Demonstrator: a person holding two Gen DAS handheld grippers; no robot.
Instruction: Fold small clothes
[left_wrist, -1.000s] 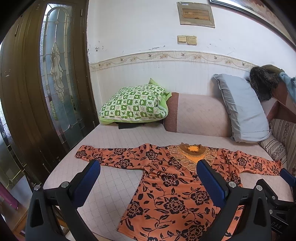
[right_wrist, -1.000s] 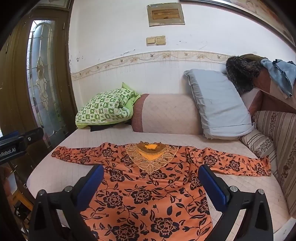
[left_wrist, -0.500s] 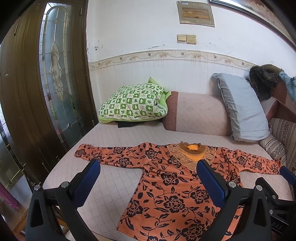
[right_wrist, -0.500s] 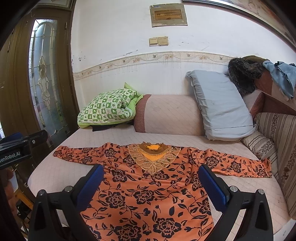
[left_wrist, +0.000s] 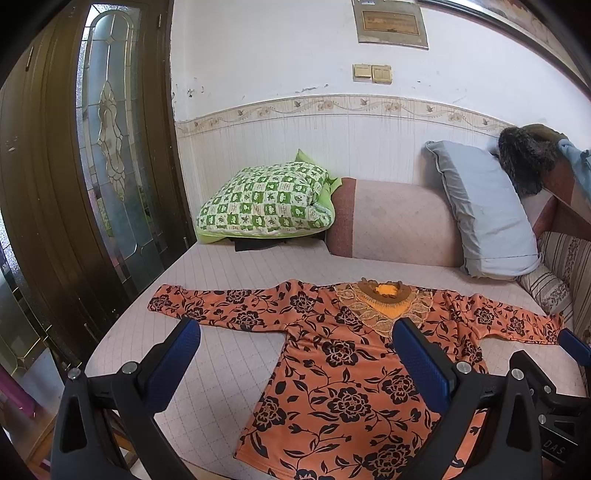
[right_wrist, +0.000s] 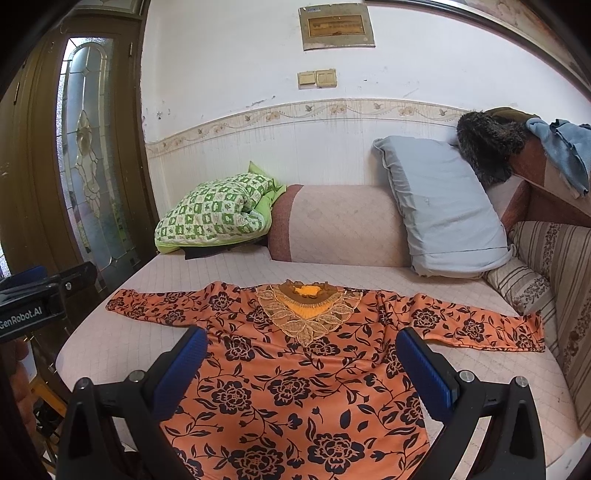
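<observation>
Although the orange floral blouse (right_wrist: 295, 369) is spread flat on the bed (left_wrist: 221, 369), no fold is seen yet, so everything is judged left. Nearest its hem, the left hand-held gripper (left_wrist: 295, 354) and right hand-held gripper (right_wrist: 301, 354) are held spread wide, grasping nothing. Bare mattress is left beside each sleeve (pillows (right_wrist: 439, 206) stand well beyond the collar).

"GenRobot.AI" reads on the left hand-held gripper (right_wrist: 26, 317); "DAS" on the right hand-held gripper (left_wrist: 554, 448).

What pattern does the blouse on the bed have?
Orange blouse with black flowers, clearest in the right wrist view.
</observation>
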